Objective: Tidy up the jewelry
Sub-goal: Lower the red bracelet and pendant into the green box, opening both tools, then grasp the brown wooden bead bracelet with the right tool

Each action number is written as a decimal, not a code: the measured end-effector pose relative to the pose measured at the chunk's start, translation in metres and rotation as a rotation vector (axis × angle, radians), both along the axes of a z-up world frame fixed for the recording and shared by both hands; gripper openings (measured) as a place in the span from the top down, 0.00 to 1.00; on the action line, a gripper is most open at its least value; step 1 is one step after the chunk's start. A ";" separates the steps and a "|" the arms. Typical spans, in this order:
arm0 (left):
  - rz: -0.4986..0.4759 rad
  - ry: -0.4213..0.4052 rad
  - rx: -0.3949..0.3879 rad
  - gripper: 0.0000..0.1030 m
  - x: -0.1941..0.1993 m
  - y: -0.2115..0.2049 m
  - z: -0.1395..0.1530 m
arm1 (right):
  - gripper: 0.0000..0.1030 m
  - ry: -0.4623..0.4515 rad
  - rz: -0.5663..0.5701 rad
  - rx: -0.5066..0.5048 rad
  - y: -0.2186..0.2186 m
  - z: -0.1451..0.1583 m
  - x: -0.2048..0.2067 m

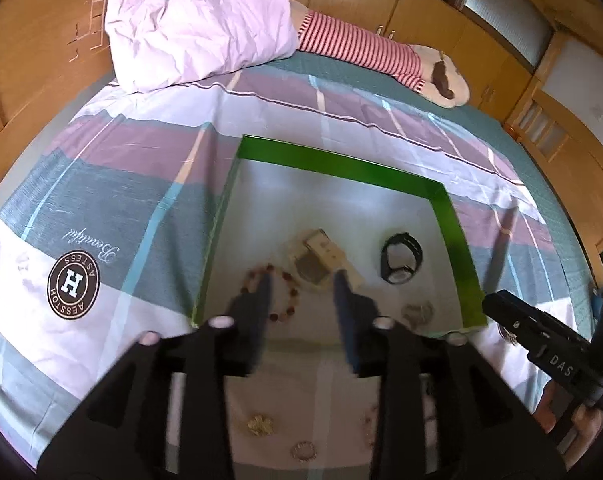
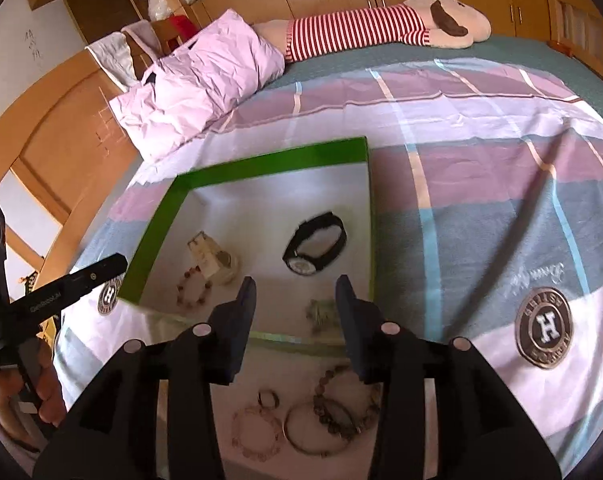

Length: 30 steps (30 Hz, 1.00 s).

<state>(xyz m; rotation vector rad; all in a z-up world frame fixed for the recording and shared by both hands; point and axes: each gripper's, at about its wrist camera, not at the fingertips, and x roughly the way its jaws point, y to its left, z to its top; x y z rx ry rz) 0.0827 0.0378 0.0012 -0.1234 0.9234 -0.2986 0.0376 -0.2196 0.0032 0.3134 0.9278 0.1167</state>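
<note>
A green-rimmed tray (image 1: 341, 164) (image 2: 261, 164) with a white floor lies on the bedspread. Inside it are a black watch (image 1: 401, 258) (image 2: 315, 246), a red-brown bead bracelet (image 1: 285, 314) (image 2: 202, 300), a small beige box (image 1: 325, 250) (image 2: 207, 254) and a pale silvery piece (image 1: 417, 314) (image 2: 321, 312). My left gripper (image 1: 303, 280) hovers open over the bracelet and box, with nothing between its fingers. My right gripper (image 2: 295, 284) is open above the tray's near edge, empty. On the bed in front of the tray lie a gold brooch (image 1: 260, 426), a bangle (image 2: 313, 432) and bead bracelets (image 2: 257, 434).
A pink pillow (image 1: 197, 28) (image 2: 205, 88) and a striped plush toy (image 1: 361, 46) (image 2: 361, 28) lie at the far side of the bed. Wooden cabinets surround it. The other tool's black body (image 1: 541, 340) (image 2: 61, 292) juts in at the side, a hand beneath it.
</note>
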 end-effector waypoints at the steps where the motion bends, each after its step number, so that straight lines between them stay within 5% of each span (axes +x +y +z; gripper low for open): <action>1: -0.018 0.003 0.002 0.63 -0.005 -0.002 0.001 | 0.59 0.026 0.012 -0.005 0.000 -0.002 -0.003; 6: -0.164 0.060 0.032 0.60 -0.030 -0.027 -0.014 | 0.60 0.179 0.024 -0.123 0.007 -0.034 -0.007; 12: -0.354 0.183 0.089 0.59 -0.049 -0.068 -0.050 | 0.76 0.340 -0.032 -0.183 -0.003 -0.082 -0.002; 16: -0.417 0.257 0.140 0.50 -0.059 -0.083 -0.071 | 0.89 0.344 -0.007 -0.224 0.004 -0.086 -0.003; 21: -0.430 0.327 0.231 0.50 -0.064 -0.091 -0.099 | 0.89 0.262 0.038 -0.208 0.014 -0.068 -0.011; 25: -0.385 0.322 0.305 0.67 -0.060 -0.089 -0.111 | 0.89 0.231 0.036 -0.180 0.010 -0.057 -0.016; 27: -0.336 0.293 0.348 0.88 -0.056 -0.083 -0.109 | 0.89 0.222 0.022 -0.156 0.005 -0.052 -0.017; 30: -0.248 0.299 0.336 0.90 -0.044 -0.067 -0.107 | 0.89 0.190 0.037 -0.095 0.000 -0.039 -0.022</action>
